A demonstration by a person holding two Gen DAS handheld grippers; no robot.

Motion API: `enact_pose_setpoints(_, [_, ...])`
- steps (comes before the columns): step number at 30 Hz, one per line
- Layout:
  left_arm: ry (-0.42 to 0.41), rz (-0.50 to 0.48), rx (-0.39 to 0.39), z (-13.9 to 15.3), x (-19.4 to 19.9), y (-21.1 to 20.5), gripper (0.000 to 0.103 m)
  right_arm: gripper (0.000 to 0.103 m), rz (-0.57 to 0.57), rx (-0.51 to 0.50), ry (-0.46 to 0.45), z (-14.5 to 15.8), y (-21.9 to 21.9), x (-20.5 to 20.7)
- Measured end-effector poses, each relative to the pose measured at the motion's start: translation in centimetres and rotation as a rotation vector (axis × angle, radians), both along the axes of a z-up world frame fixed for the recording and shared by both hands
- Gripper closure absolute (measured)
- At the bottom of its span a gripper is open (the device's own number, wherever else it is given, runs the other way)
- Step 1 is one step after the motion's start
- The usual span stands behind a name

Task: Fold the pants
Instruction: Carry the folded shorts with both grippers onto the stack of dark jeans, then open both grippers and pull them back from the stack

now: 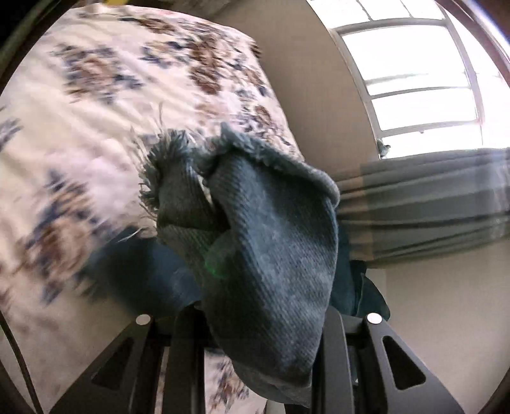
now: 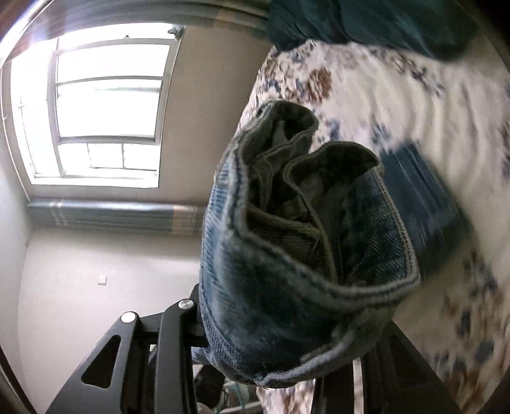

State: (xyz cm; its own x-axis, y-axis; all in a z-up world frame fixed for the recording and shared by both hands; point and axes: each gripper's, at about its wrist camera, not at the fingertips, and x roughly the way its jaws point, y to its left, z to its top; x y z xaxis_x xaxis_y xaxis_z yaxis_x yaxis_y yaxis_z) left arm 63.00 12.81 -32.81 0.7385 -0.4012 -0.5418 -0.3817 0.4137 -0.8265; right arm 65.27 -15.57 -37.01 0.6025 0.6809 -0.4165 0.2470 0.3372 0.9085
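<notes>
Closest in, the left gripper (image 1: pixel 264 344) is pinched on a bunched leg end of the pants (image 1: pixel 271 254), whose frayed hem (image 1: pixel 159 172) stands up in front of the lens. On the other side the right gripper (image 2: pixel 280 344) is clamped on the pants' stitched waistband (image 2: pixel 296 254), which is folded over itself with the greenish inner lining showing. Both ends of the denim are held up off the surface, filling the middle of each wrist view.

Just behind the cloth lies the bed, covered with a cream bedsheet (image 1: pixel 105 111) printed with brown and blue flowers; it is smeared by motion blur in both views. A dark teal cloth (image 2: pixel 424 203) lies on the sheet near the raised waistband, and another mass of dark teal fabric (image 2: pixel 366 25) sits at the far end of the bed; whether either belongs to the pants cannot be told.

Beyond the bed edge rises a plain beige wall (image 2: pixel 178 111). A grey striped curtain (image 1: pixel 430 207) hangs beside a bright, multi-pane window (image 2: pixel 105 105), overexposed to white. A small white wall switch (image 2: pixel 102 280) sits on the paler wall past the curtain.
</notes>
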Motion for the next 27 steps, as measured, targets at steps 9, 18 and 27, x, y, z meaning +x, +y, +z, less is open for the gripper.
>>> enact_pose_setpoints(9, [0.218,-0.039,-0.023,-20.4,3.6,-0.1,0.082,0.065,-0.028,0.032,0.237,-20.5,-3.8,2.4])
enact_pose_setpoints(18, [0.257,-0.088,-0.064,-20.0,0.3,0.5,0.065,0.033,0.099,-0.031,0.281,-18.7,-5.6,3.3])
enact_pose_setpoints(27, [0.396,-0.298,0.609,-12.1,-3.5,-3.5,0.005,0.012,0.216,-0.929,0.25,-7.0,-1.9,0.9])
